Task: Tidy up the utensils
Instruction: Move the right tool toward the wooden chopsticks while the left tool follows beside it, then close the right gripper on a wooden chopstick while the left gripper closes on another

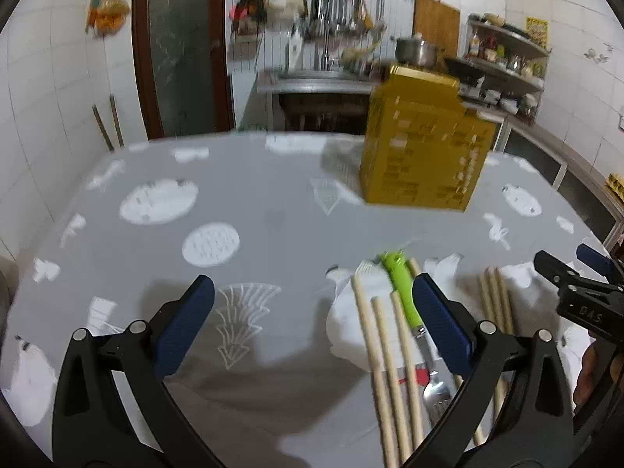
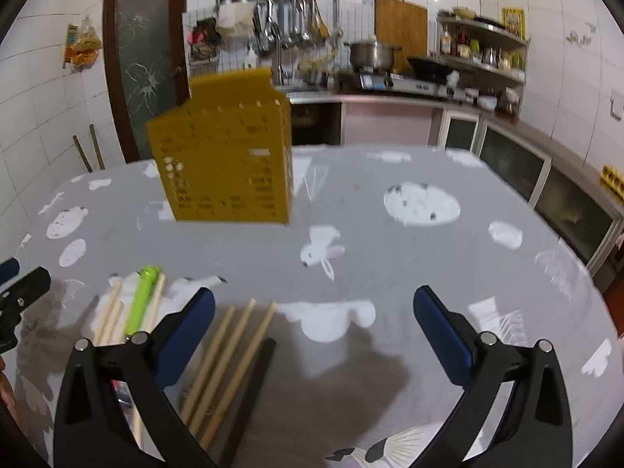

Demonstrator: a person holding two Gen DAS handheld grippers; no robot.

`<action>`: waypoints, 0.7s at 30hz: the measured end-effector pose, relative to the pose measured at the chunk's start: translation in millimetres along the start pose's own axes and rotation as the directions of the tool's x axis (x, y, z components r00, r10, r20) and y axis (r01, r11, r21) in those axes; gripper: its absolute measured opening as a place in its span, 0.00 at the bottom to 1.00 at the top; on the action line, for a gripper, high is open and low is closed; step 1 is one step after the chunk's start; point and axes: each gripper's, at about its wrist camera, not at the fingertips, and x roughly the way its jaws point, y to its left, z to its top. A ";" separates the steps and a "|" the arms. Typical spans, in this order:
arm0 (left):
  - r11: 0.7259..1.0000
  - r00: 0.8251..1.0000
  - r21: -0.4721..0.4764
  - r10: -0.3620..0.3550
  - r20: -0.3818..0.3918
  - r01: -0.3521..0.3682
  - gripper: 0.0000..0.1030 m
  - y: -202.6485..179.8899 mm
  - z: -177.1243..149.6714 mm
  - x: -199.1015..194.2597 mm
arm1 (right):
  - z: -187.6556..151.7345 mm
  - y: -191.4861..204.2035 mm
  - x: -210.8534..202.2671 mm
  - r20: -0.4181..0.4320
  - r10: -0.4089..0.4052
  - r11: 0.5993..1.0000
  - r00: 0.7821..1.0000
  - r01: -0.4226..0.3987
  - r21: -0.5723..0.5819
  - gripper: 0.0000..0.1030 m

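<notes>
You hold two claws low over a grey patterned worktop (image 2: 390,241) in a kitchen. Your left claw (image 1: 312,323) is spread wide and holds nothing; your right claw (image 2: 314,331) is likewise spread wide and empty. The utensils lie loose near you, between the two claws: pale wooden chopsticks (image 1: 384,335) side by side, a fork with a bright green handle (image 1: 401,284) among them, and in the right wrist view a second cluster of chopsticks (image 2: 234,347) with a dark stick (image 2: 253,386) just beside it. A yellow perforated holder (image 2: 230,152) stands upright farther back, well apart from the pile. The chopsticks look light, stiff and round, so they will likely roll or slip; pinching one across its middle seems safest. The fork probably weighs more at its metal head, so its green handle looks like the better place to take hold. Open cloth lies ahead of both claws, giving free room to travel toward the holder. The worktop's far edge curves away behind the holder, with cabinets (image 2: 518,163) beyond on the right.
</notes>
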 end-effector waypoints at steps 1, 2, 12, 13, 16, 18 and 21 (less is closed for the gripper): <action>1.000 1.000 -0.005 0.004 -0.021 -0.004 0.95 1.1 -2.2 7.9 | -2.0 -0.9 3.5 -0.011 -0.009 1.000 1.000 0.009 -0.004 0.96; 1.000 0.999 -0.008 0.004 -0.040 -0.004 0.95 2.3 -3.9 14.0 | -3.3 -1.7 6.4 -0.020 -0.024 1.000 1.000 0.023 -0.009 0.96; 0.998 0.986 -0.060 0.012 -0.169 -0.022 0.94 8.4 -2.5 68.7 | 0.5 1.6 39.5 -0.108 -0.019 1.000 0.994 0.019 -0.001 0.87; 0.998 0.984 -0.064 0.004 -0.177 -0.016 0.94 9.0 -0.6 71.0 | 1.1 3.4 43.5 -0.127 -0.012 1.000 0.992 0.012 -0.002 0.78; 0.998 0.980 -0.064 -0.017 -0.198 0.004 0.92 4.3 3.3 78.2 | 1.7 5.9 55.3 -0.186 0.001 1.000 0.983 0.001 0.012 0.62; 0.999 0.978 -0.043 -0.005 -0.209 -0.004 0.92 -1.6 4.8 83.0 | 1.2 6.3 59.3 -0.208 0.018 0.999 0.978 -0.012 0.031 0.59; 1.000 0.971 -0.025 0.001 -0.240 -0.007 0.84 -4.4 4.1 89.6 | 1.3 10.9 60.6 -0.229 0.018 0.999 0.973 -0.011 0.033 0.53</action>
